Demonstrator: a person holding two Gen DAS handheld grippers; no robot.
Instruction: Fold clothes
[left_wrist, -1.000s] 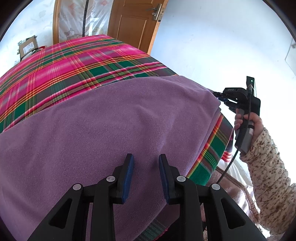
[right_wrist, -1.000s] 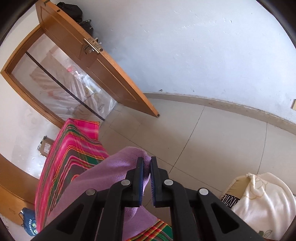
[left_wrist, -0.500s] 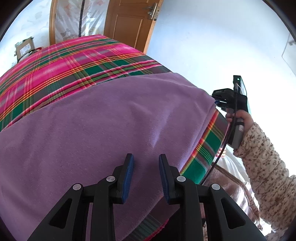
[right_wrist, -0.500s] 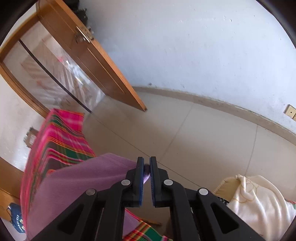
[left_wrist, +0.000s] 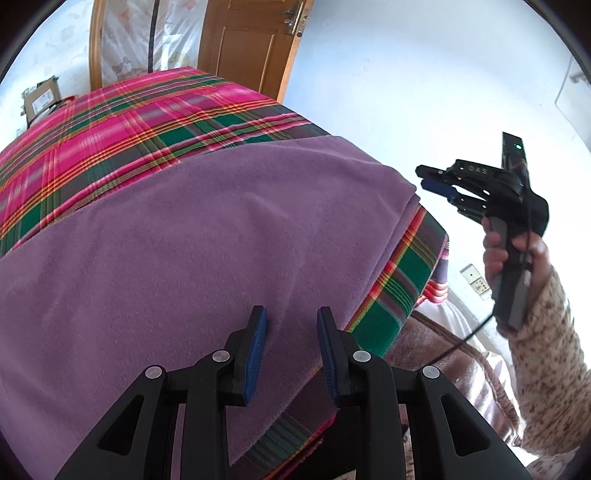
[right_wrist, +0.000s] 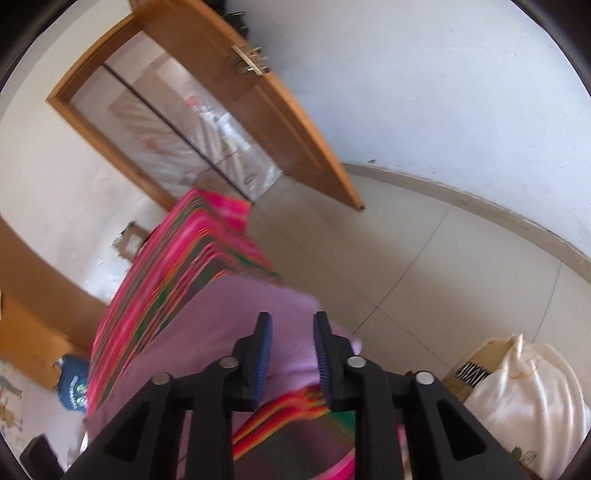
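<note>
A purple fleece garment lies spread flat over a pink and green plaid cloth that covers the bench, reaching its near right corner. The left gripper hangs just above the fleece's near edge, its blue-padded fingers parted with nothing between them.

Only the left wrist view shows the right gripper from outside: it is held up in a hand beyond the bench's right corner, apart from the cloth, with a floral sleeve behind it. From that side its fingers cannot be read. The right wrist view settles it (though blurred): the right gripper is spread and empty, above the fleece's corner.

That view alone shows the tiled floor, the open wooden door, and a cream cloth heaped in what looks like a cardboard box at lower right.
</note>
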